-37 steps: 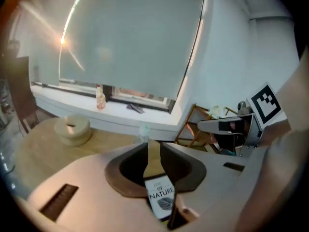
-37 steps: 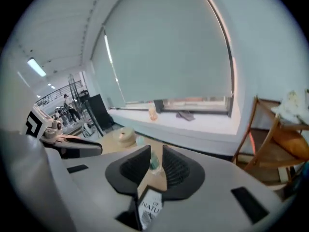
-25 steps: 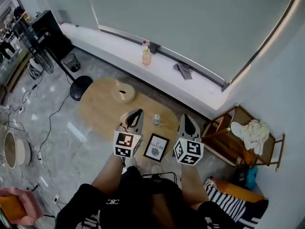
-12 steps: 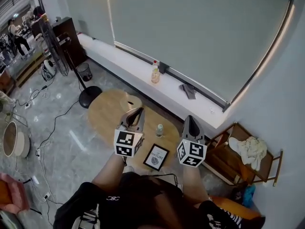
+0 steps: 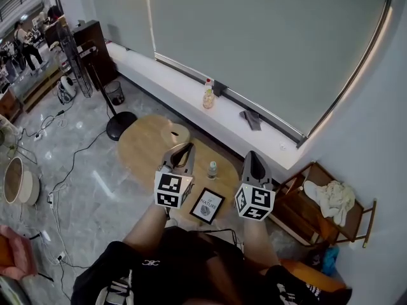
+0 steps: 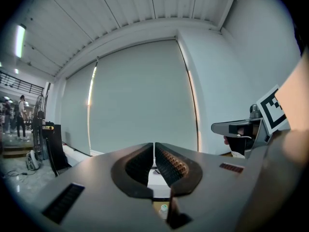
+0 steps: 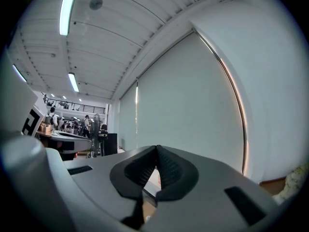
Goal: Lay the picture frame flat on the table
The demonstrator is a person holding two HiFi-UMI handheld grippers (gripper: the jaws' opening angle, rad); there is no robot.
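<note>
Pale roller blinds and a long window sill back an oval wooden table point(image 5: 143, 151), seen from steeply above. At the table's near edge, toward its right end, sits the picture frame point(image 5: 207, 205), its printed face turned up to the head view. Whether its back rests fully on the wood or leans on a stand cannot be told from this angle. A small bottle point(image 5: 212, 169) stands just beyond it, toward the far edge. The left hand-held gripper point(image 6: 154, 146) and right hand-held gripper point(image 7: 156, 149) flank the frame from above, each with jaws together on nothing and aimed at the blinds, not the table. This arrangement fits a frame already laid down and released, and equally one propped and awaiting handling. In either case, sound practice is probably to judge the frame's seating from a lower angle and keep both tools clear of the bottle, which would likely tip easily.
</note>
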